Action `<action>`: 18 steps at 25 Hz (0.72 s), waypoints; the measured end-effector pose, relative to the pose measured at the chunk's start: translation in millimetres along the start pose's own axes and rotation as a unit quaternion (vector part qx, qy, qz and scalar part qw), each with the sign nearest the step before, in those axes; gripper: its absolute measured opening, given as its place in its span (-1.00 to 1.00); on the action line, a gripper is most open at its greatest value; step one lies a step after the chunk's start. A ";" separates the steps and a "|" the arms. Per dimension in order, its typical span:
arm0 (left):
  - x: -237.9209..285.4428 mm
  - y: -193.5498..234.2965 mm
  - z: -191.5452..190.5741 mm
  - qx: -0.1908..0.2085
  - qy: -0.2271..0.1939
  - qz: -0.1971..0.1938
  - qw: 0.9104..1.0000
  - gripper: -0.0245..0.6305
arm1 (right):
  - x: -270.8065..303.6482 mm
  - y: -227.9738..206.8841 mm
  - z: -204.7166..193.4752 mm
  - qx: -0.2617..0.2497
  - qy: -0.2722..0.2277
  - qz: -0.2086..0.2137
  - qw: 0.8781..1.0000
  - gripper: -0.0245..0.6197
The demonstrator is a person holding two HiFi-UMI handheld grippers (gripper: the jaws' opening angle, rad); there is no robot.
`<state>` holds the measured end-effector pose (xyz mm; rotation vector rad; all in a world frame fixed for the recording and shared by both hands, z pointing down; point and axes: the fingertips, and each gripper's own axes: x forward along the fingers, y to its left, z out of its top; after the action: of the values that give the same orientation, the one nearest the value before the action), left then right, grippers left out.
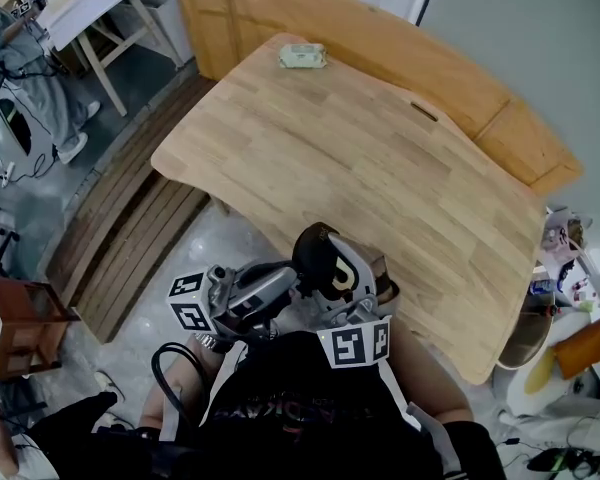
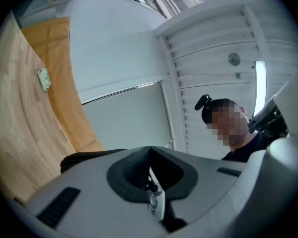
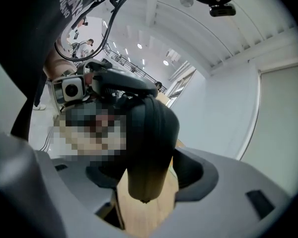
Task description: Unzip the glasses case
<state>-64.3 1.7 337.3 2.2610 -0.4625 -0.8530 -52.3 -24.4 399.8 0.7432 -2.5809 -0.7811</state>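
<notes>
Zip line on the glasses case point(image 1: 318, 251) isn't readable, and in the head view its lower end is hidden by the right gripper point(image 3: 146, 180). That gripper clamps it wide, in the air off the wooden table's point(image 1: 380, 148) near edge. The case is a black, smooth, rounded shell. Left gripper point(image 2: 150, 155) is pinched tight on a small silvery zip pull point(image 2: 153, 198), mostly hidden.

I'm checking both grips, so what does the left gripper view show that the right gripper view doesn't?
Only the left gripper view: the metal zipper pull pinched in the shut left gripper, plus a pale packet on the wooden table. Only the right gripper view: the black glasses case clamped by the right gripper. Both: that table and the person.
</notes>
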 end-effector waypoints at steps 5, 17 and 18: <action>-1.6 4.8 4.2 0.000 -0.008 0.007 1.000 -0.89 | -1.0 -1.0 -5.4 0.019 0.002 0.011 1.000 -0.04; -9.6 29.4 7.6 0.181 0.052 0.144 0.972 -0.89 | 5.1 8.2 -35.8 0.018 0.109 0.049 0.993 -0.11; -9.1 29.5 5.9 0.193 0.062 0.147 0.968 -0.89 | 5.8 8.7 -37.7 0.016 0.116 0.051 0.992 -0.12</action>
<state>-77.5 -17.4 358.6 2.4875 -0.9460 -0.4970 -43.1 -37.0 435.7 0.6625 -2.4056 -0.5854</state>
